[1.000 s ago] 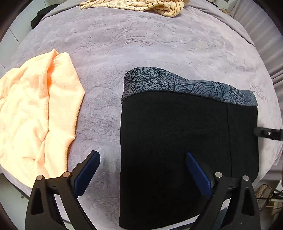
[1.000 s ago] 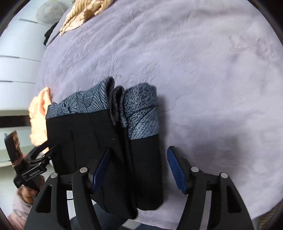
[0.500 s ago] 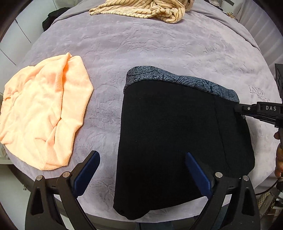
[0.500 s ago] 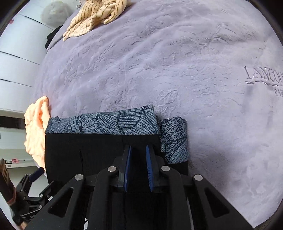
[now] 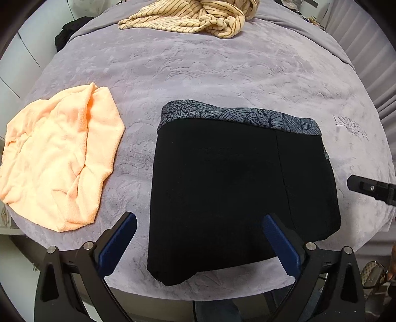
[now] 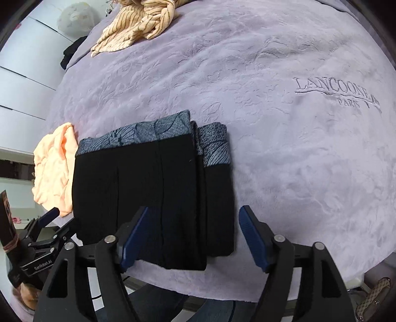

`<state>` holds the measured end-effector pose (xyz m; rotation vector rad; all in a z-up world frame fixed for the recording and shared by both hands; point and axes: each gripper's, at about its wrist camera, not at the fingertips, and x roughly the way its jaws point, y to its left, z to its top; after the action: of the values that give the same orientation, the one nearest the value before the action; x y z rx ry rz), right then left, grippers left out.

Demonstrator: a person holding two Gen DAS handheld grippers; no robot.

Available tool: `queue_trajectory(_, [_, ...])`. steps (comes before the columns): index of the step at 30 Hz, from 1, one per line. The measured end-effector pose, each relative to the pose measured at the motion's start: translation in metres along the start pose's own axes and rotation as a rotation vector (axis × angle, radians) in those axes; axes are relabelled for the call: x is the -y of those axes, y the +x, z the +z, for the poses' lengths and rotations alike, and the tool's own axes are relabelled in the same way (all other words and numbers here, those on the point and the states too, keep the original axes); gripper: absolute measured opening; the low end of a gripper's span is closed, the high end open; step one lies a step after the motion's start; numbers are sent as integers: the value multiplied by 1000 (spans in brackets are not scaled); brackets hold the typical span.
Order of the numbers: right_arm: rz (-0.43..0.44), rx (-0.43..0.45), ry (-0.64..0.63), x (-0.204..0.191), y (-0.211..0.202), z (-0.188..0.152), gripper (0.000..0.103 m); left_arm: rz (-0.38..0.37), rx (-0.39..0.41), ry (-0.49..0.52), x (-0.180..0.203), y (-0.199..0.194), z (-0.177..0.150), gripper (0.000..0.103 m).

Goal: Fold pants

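Across the whole bed lies a soft lilac blanket (image 5: 222,74) with leaf shapes pressed into it and the stitched words "LANCOONE PARIS" (image 6: 336,93) at 2 o'clock in the right wrist view. On it, in the middle of the left wrist view, sit the black pants with a grey leafy waistband (image 5: 235,188), folded into a flat stack with the waistband at 12 o'clock. A crumpled peach towel (image 5: 59,158) lies near the pants at 9 o'clock, apart from them. A striped cream cloth (image 5: 193,17) is bunched up far away at 12 o'clock. The left gripper (image 5: 198,244) hangs wide open, holding nothing, at the pants' 6 o'clock edge. The right gripper (image 6: 191,237) is spread wide too, empty, over the stack's 6 o'clock end.
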<state>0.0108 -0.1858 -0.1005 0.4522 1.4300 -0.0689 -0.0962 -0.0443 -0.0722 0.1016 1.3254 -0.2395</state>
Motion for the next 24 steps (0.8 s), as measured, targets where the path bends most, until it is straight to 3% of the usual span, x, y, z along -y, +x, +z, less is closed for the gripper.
queue_trajectory(6, [-53, 30, -31, -25, -4, -19, 92, -1, -12, 39, 11, -9, -6, 103])
queue_trajectory(10, [-89, 18, -56, -40, -3, -26, 92, 53, -1, 37, 10, -4, 1, 103])
queue_trajectory(24, [-175, -28, -71, -54, -3, -31, 92, 65, -29, 18, 5, -3, -2, 103])
